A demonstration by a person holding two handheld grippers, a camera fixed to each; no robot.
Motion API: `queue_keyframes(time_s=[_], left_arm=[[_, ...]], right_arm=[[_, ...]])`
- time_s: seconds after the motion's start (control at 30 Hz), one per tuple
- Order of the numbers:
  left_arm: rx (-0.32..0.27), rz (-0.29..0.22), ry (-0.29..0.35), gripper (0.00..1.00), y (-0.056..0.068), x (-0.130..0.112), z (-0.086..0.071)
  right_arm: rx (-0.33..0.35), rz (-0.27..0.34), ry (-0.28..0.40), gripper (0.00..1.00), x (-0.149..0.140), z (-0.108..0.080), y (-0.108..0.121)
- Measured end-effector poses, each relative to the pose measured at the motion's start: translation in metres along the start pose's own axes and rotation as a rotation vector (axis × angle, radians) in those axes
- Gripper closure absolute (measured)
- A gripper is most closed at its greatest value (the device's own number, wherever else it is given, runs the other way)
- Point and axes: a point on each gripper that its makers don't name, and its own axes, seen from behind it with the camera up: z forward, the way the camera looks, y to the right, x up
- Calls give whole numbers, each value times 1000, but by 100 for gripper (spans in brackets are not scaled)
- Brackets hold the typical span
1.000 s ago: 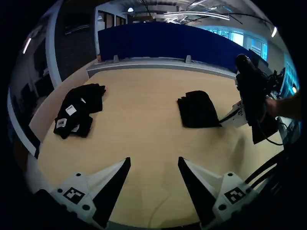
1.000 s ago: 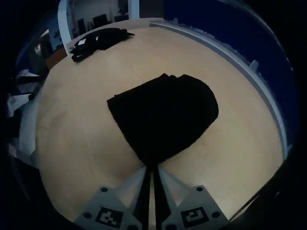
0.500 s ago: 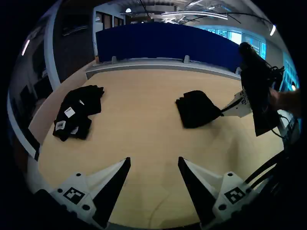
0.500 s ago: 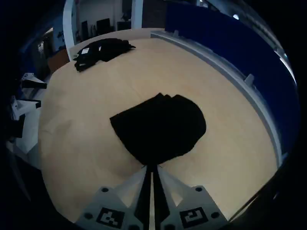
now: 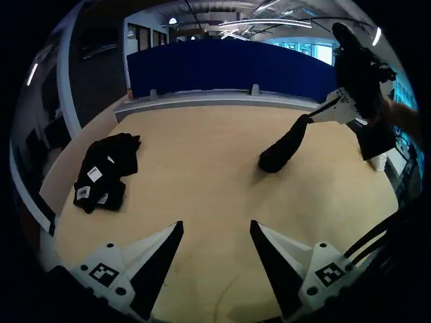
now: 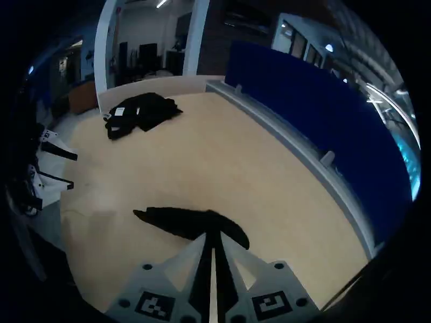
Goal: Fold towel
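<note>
Left gripper view: left gripper (image 5: 215,223) at frame bottom, fingers spread, nothing between them, above table (image 5: 204,161). Right gripper (image 5: 310,117) at upper right, fingers pinching one end of black towel (image 5: 280,151). Towel hangs slanting down toward table. Pile of black cloths (image 5: 105,169) at left, well apart.

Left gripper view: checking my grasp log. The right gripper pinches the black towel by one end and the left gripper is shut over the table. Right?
Not quite: the left gripper is open, its fingers spread apart over the table, as the left gripper view shows. The right gripper does pinch the black towel by one end.
</note>
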Motion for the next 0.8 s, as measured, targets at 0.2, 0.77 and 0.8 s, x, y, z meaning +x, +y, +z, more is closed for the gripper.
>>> queue_keyframes(time_s=[0.2,0.77,0.8], left_arm=[[-10,13,8,9,4,5,1],[-31,34,21,9,10,19,3],[-33,35,21,9,10,20,3]], right_arm=[[-10,-14,20,97,14,-17,6],[-51,13,52,97,19,-45,27],[-55,15,54,97,18,-47,29]])
